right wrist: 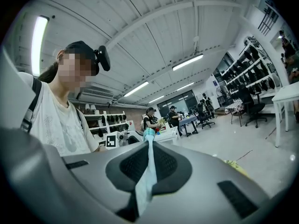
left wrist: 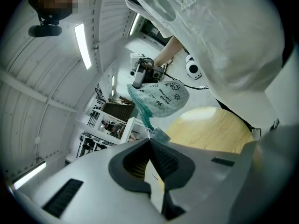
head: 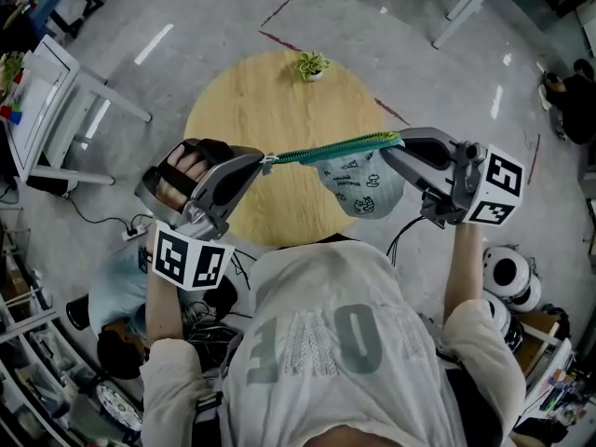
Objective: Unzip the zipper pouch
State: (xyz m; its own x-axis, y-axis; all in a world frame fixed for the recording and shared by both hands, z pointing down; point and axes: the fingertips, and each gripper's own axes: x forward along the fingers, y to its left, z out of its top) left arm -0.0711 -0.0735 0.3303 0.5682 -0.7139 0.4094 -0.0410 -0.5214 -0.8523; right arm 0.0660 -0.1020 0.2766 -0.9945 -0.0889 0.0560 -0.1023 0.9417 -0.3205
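A pale printed zipper pouch hangs in the air above the round table, its green zipper stretched taut between both grippers. My left gripper is shut on the zipper pull at the zipper's left end. My right gripper is shut on the pouch's right end. In the left gripper view the pull tab sits at the closed tips, with the pouch beyond. In the right gripper view a strip of pale pouch fabric runs between the shut jaws of the right gripper.
Below the pouch stands a round wooden table with a small potted plant at its far edge. A white desk is at the left, cables and devices lie on the floor, and a person sits at the far right.
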